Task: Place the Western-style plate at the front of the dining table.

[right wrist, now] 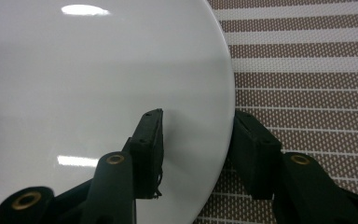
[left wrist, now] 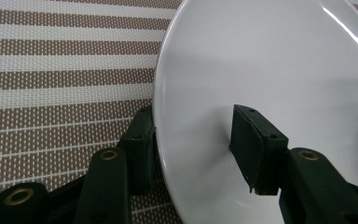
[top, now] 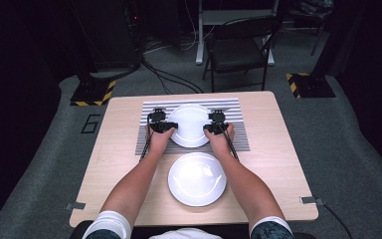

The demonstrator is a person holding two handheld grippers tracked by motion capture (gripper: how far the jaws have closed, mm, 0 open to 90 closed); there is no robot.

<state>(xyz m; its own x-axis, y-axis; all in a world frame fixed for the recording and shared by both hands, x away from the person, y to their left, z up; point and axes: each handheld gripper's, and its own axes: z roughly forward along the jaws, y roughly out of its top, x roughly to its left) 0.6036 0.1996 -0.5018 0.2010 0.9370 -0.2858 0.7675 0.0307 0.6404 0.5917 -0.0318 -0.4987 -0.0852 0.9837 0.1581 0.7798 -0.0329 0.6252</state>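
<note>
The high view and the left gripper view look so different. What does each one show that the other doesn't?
High view alone: a second white plate on bare wood nearer the person, both forearms, the whole table, a folding chair beyond it.

Left gripper view alone: close detail. One jaw of the left gripper lies over the far plate and the other beneath its rim, and the mat's woven mesh is visible.

Both: that far plate and the striped placemat.

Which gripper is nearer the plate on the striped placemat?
Neither: it is a tie. The left gripper straddles the left rim of the far plate; the right gripper straddles its right rim. In each gripper view, one jaw is over the plate and one is outside the rim.
</note>
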